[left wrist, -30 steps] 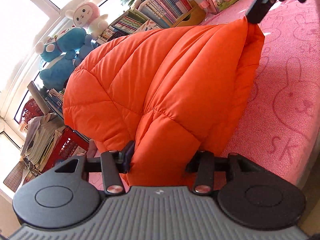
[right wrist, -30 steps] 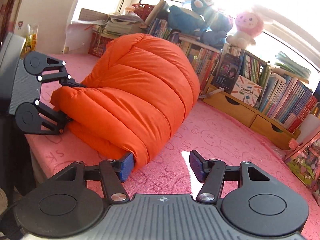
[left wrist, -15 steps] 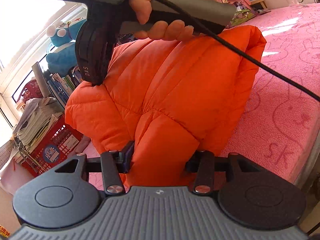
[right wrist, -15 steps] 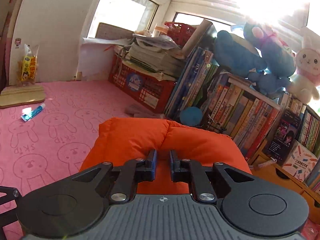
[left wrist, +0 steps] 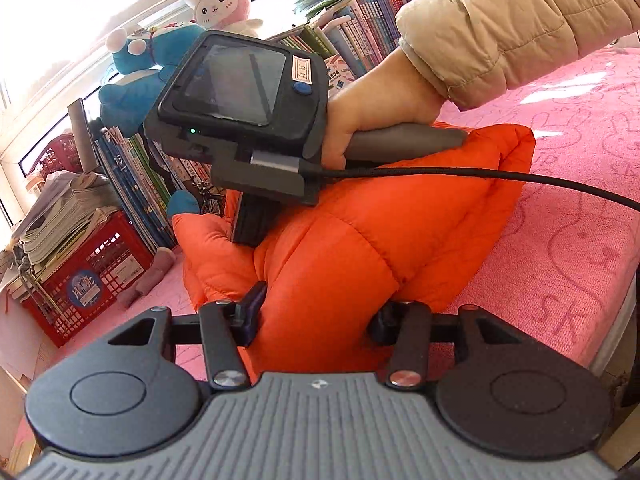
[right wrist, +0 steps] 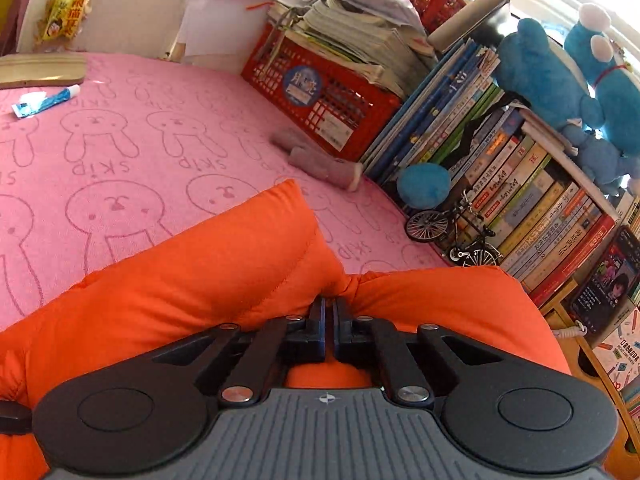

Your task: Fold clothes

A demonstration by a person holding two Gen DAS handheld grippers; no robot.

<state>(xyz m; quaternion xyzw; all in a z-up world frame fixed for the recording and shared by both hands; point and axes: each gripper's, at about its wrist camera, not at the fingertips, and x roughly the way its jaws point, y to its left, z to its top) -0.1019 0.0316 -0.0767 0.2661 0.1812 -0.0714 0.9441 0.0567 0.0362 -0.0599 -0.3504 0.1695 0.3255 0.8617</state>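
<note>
Your right gripper (right wrist: 328, 312) has just crossed from the near corner of the orange puffer jacket (left wrist: 360, 248) to its far end and pinched shut there; in the right wrist view its jaws now stand almost touching, with a thin ridge of orange fabric bunched between them at lower centre. A second ago those jaws stood wide and empty over the pink blanket (right wrist: 120, 152). Your left gripper (left wrist: 316, 312) has barely shifted: its jaws are still part open around a thick fold of the jacket at lower centre of the left wrist view, pads pressing into the padding on both sides.

With both ends held, you look ready to lift or bring one end over the other for the next fold.

The jacket lies on the blanket, mid-frame in the left view. To its left the row of books (right wrist: 500, 184) and the red crate (right wrist: 320, 92) stand close, and a small model bicycle (right wrist: 456, 232) sits just beside the far end, so keep clear of that side. The open blanket at upper left of the right view gives you free room
</note>
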